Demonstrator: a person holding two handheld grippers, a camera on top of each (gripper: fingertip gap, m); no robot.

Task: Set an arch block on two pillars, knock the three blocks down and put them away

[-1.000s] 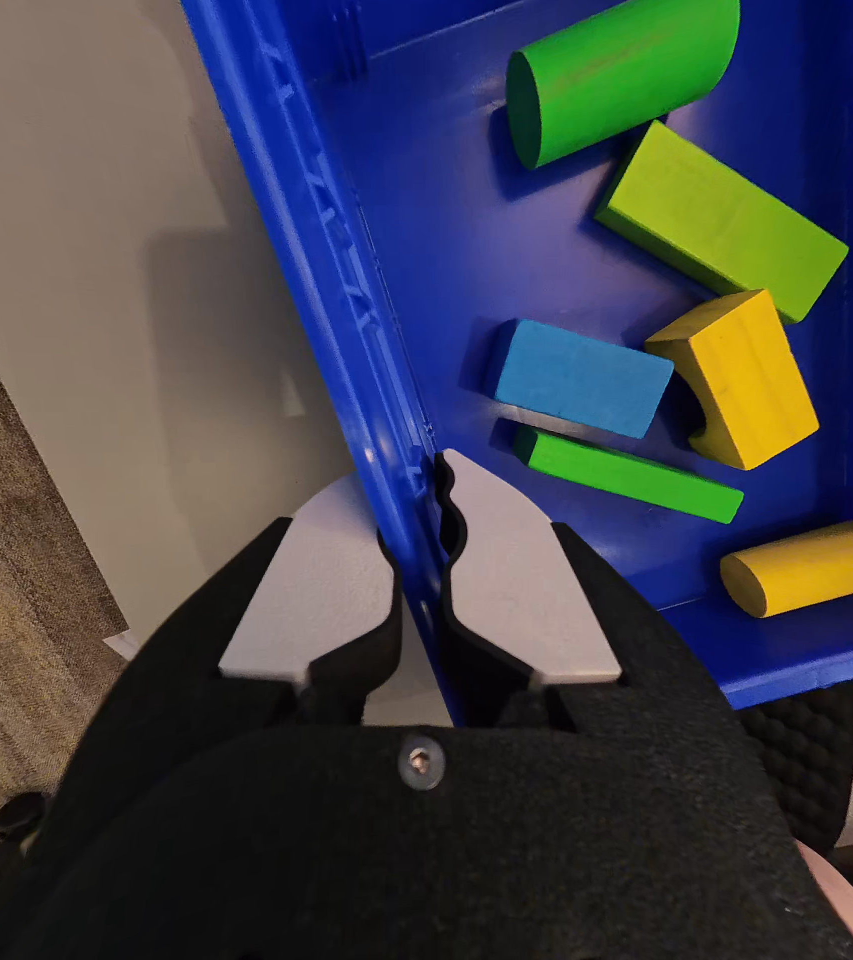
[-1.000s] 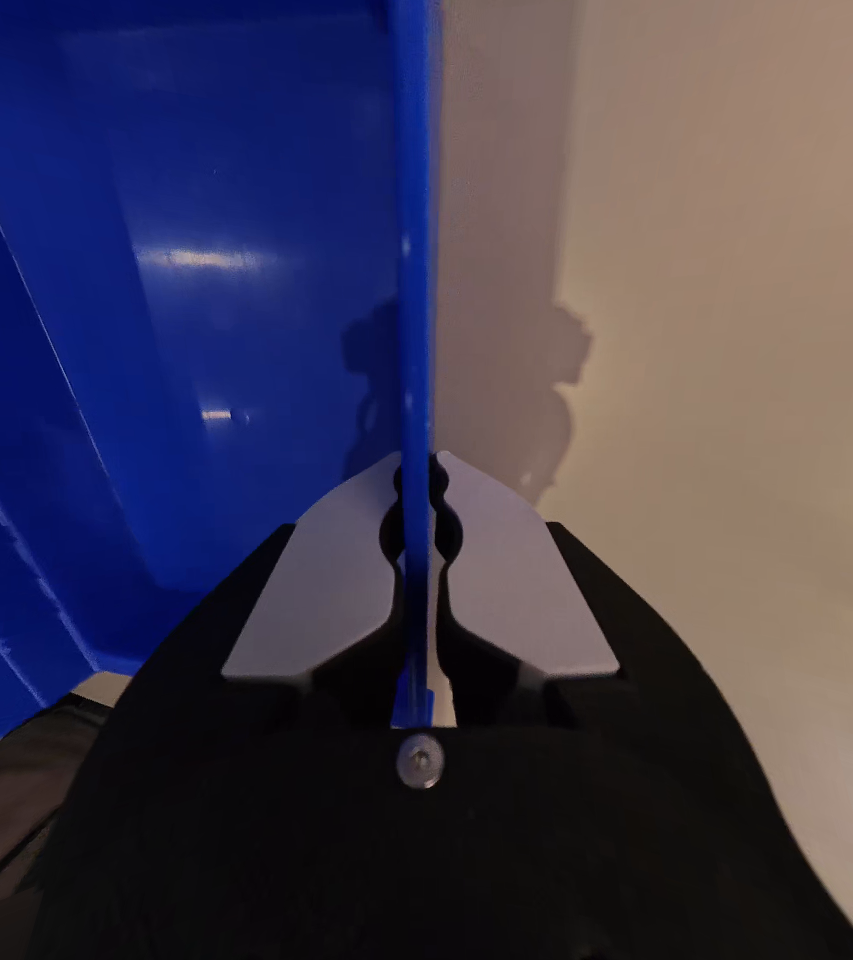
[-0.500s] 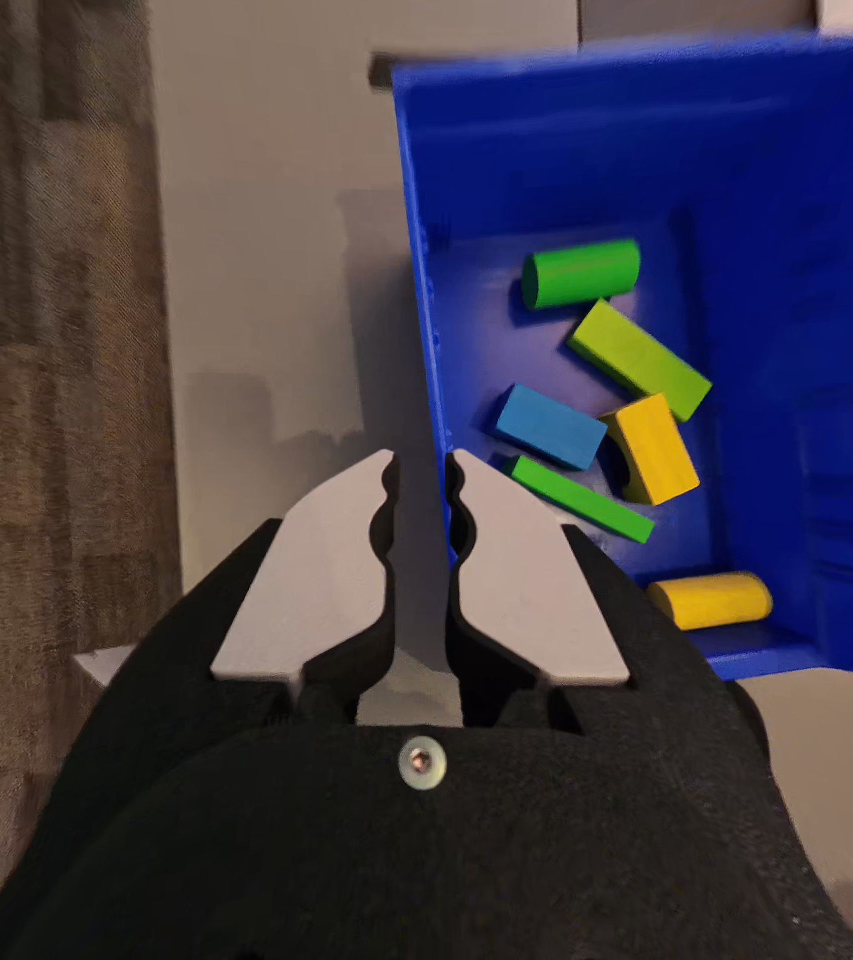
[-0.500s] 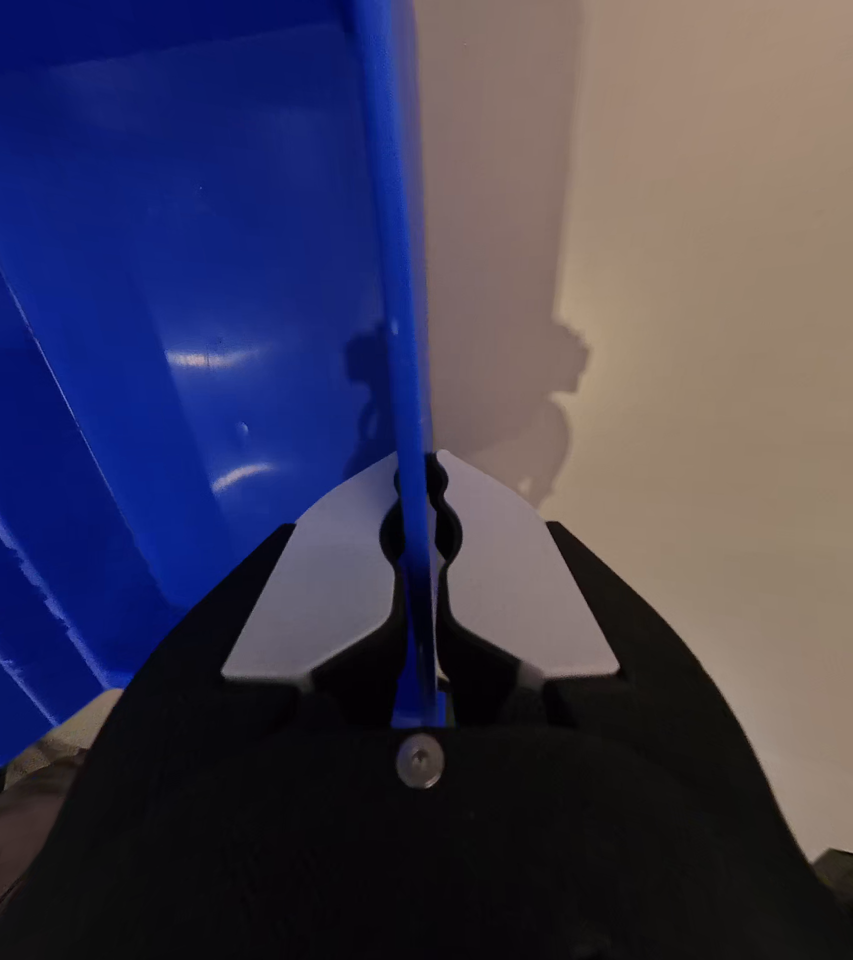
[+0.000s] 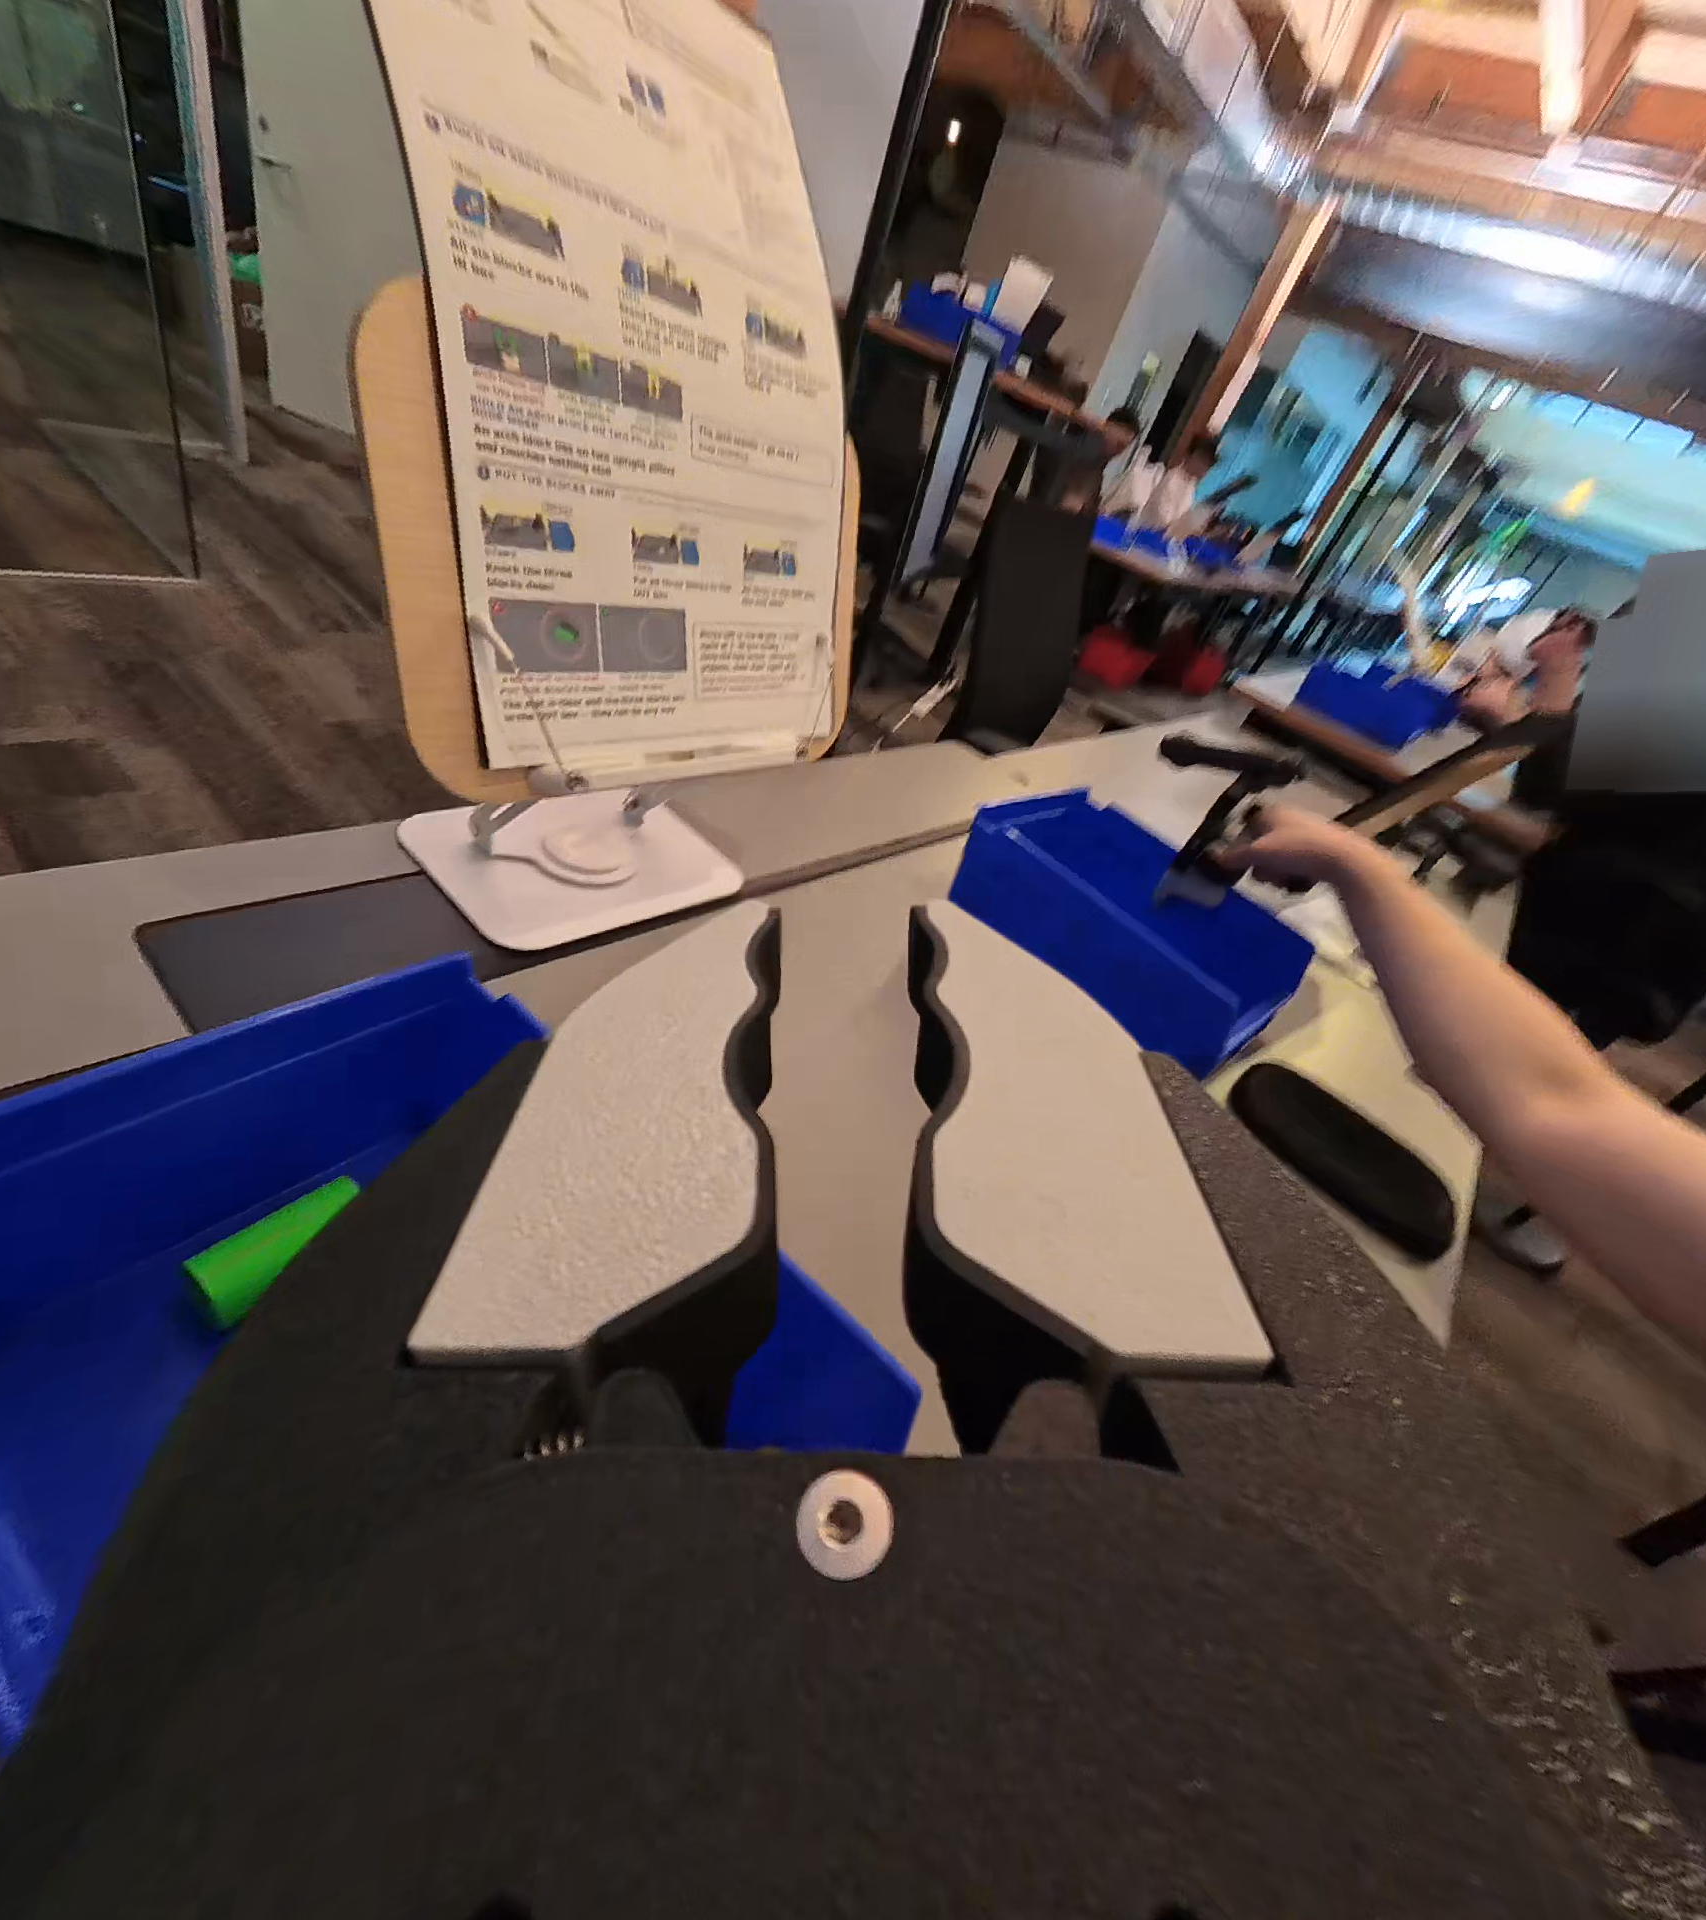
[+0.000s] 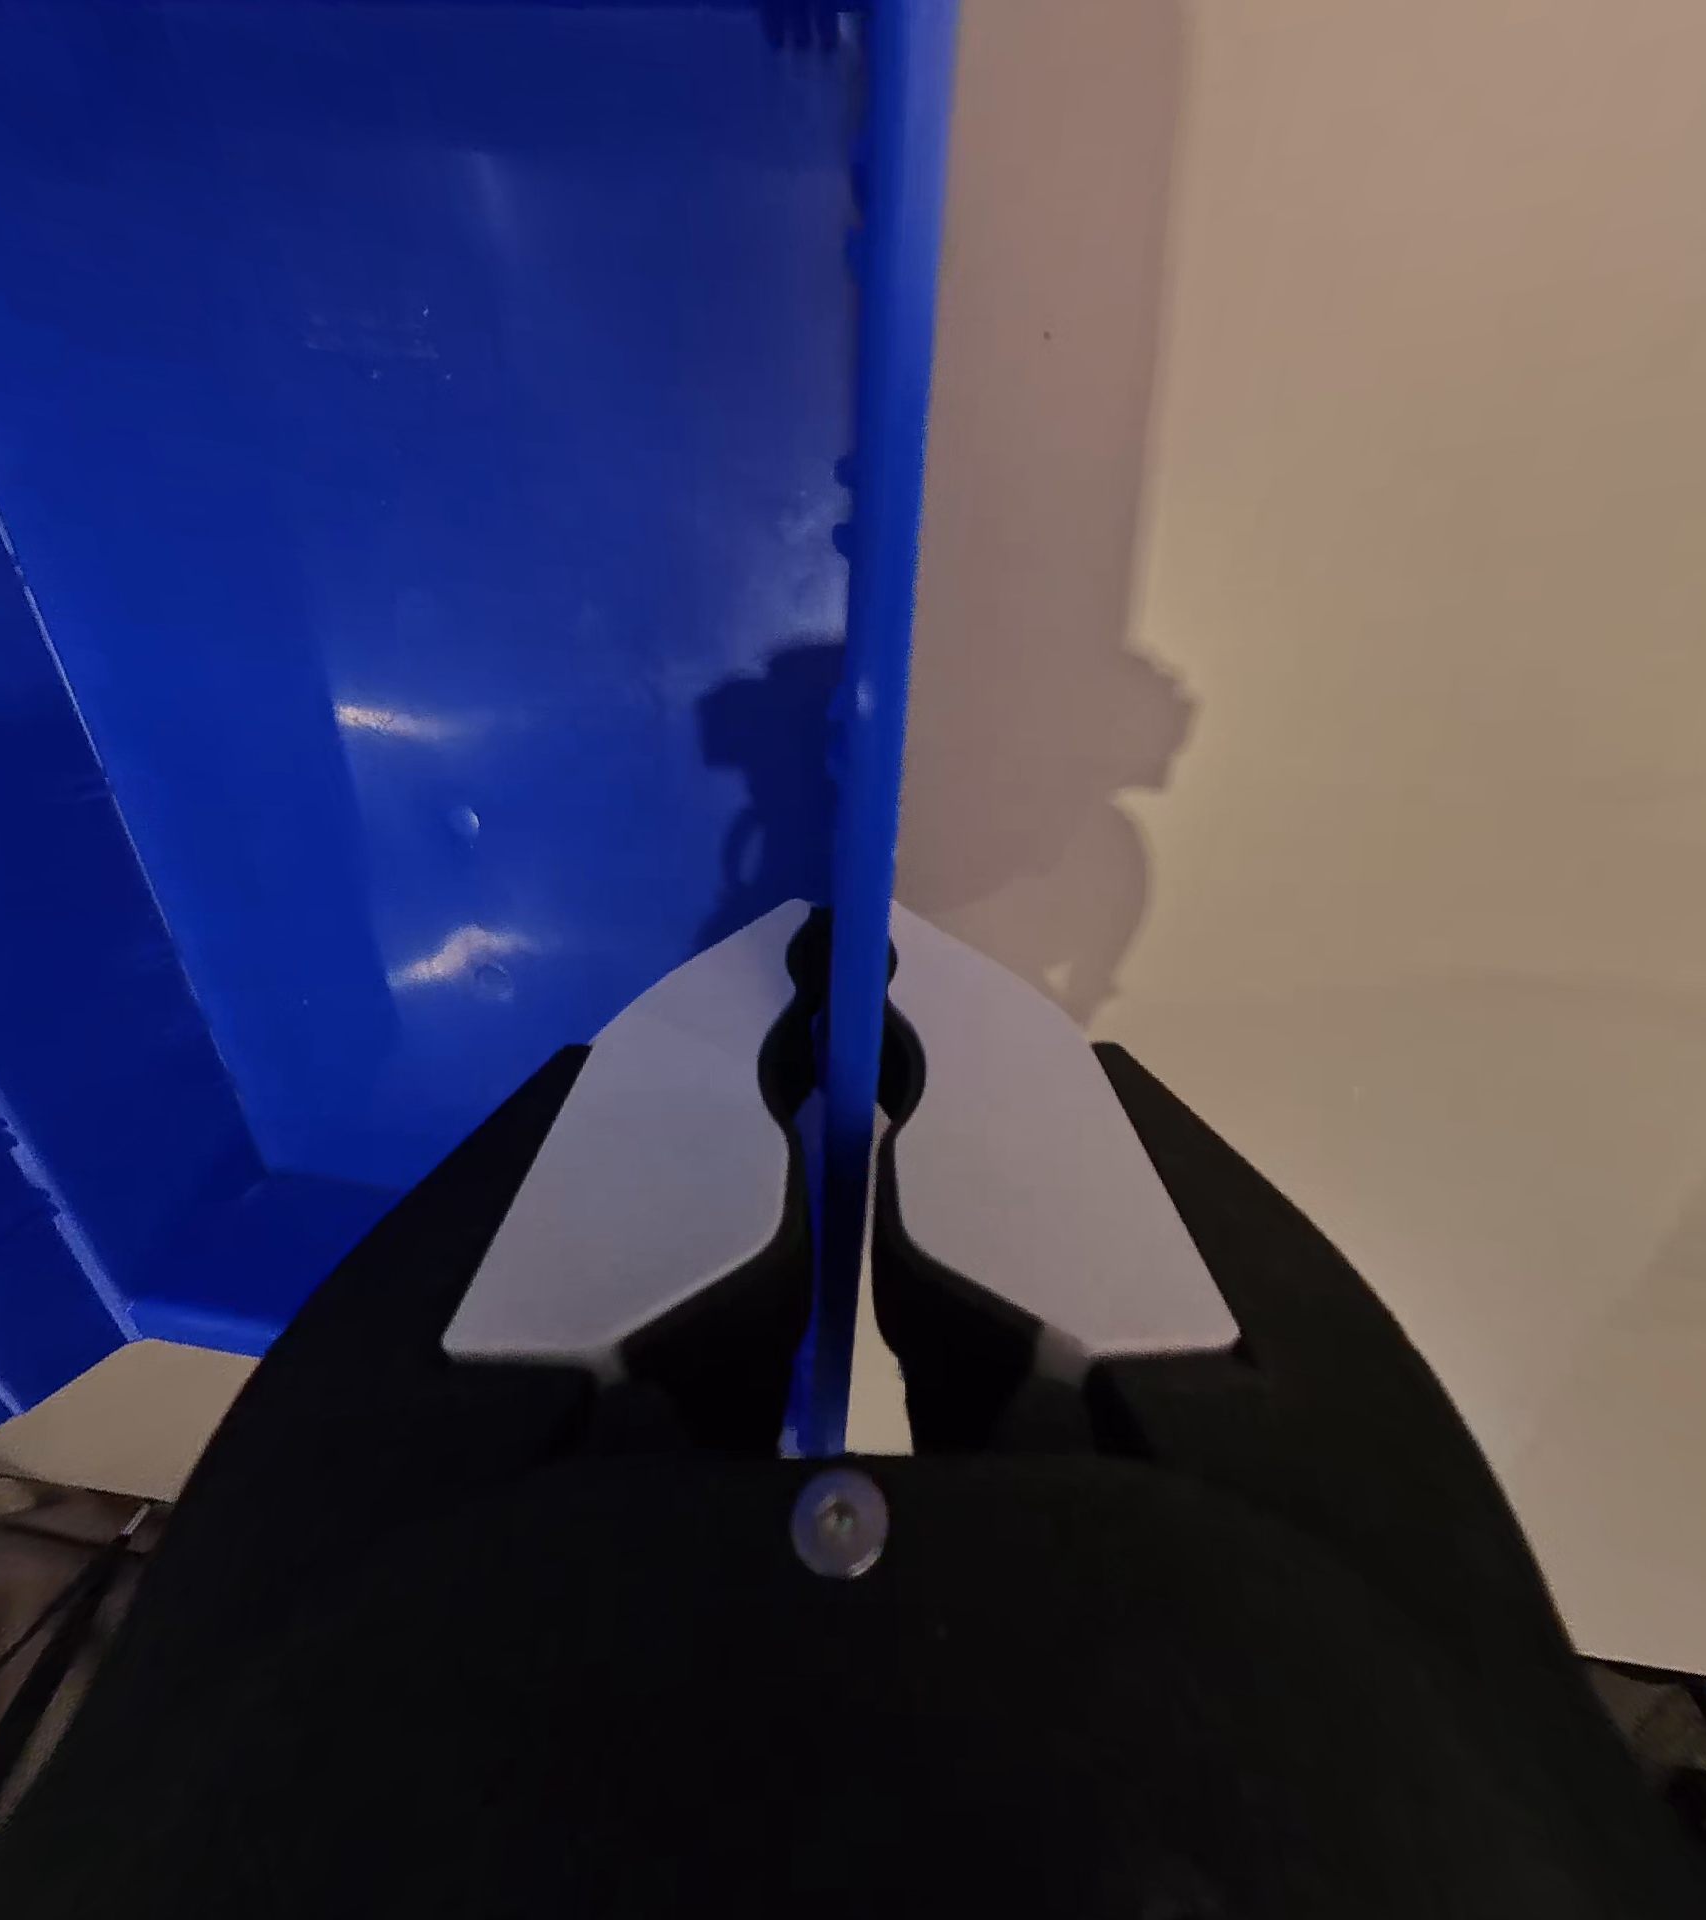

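Observation:
My left gripper (image 5: 844, 920) is open and empty, held above the near right corner of a blue bin (image 5: 153, 1091). A green cylinder block (image 5: 267, 1252) lies in that bin; my gripper body hides the other blocks. My right gripper (image 6: 844, 925) is shut on the thin side wall of a second blue bin (image 6: 880, 520). The part of that bin's inside that shows holds no blocks. In the left wrist view this second bin (image 5: 1119, 935) stands at the right of the table, with the right gripper (image 5: 1192, 883) clamped on its wall.
A person's forearm (image 5: 1503, 1049) reaches in from the right. An instruction sheet on a stand (image 5: 620, 416) rises at the table's far edge, above a black mat (image 5: 309, 951). A black padded oval (image 5: 1348, 1153) lies at right. Pale table surface (image 6: 1400, 831) lies beside the second bin. Spacing between my two grippers at the tips: around 75 centimeters.
My left gripper let go of its bin's wall, opened wider, pulled back and tilted up to face across the table. My right gripper stays clamped on its bin wall, barely moved.

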